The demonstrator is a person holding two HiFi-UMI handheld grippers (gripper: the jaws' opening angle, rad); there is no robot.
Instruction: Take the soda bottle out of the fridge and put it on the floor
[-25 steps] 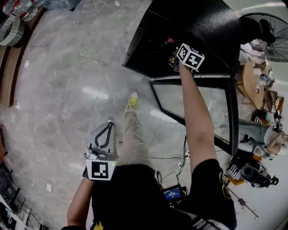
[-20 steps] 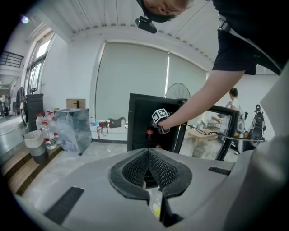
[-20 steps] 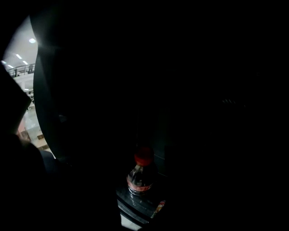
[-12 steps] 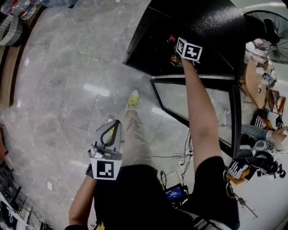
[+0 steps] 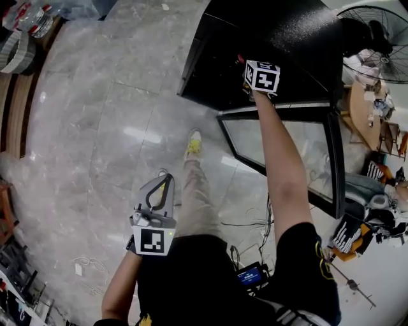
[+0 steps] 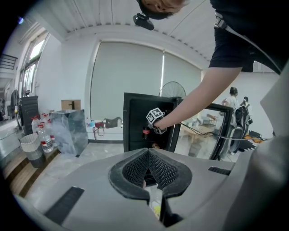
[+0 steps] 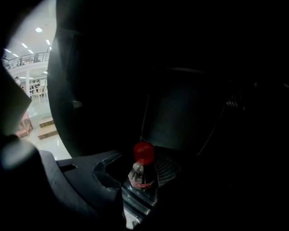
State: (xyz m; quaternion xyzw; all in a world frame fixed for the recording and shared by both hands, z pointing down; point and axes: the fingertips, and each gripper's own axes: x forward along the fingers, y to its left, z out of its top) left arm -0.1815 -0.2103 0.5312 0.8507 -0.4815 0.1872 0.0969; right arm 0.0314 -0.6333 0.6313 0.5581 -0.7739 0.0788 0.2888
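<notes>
The black fridge [image 5: 268, 38] stands open at the top of the head view. My right arm reaches into it, and the right gripper [image 5: 252, 86] is mostly hidden under its marker cube. In the right gripper view the soda bottle [image 7: 141, 173], dark with a red cap, stands upright between the jaws of the right gripper [image 7: 143, 158]. The jaws are closing and the pads hug its sides. My left gripper [image 5: 169, 179] hangs low over the floor by my left leg. Its jaws are shut and hold nothing [image 6: 148, 151]. From there the right gripper [image 6: 155, 118] shows at the fridge shelf.
The fridge's glass door [image 5: 287, 153] swings open toward my right side. Cables [image 5: 255, 223] trail on the marble floor [image 5: 95, 127] near my feet. A standing fan [image 5: 376, 38] and a cluttered table lie beyond the fridge. Wrapped water bottles [image 5: 29, 16] sit at the far left.
The right gripper has stayed at the fridge opening and shifted slightly left. The left gripper has hardly moved and stays shut.
</notes>
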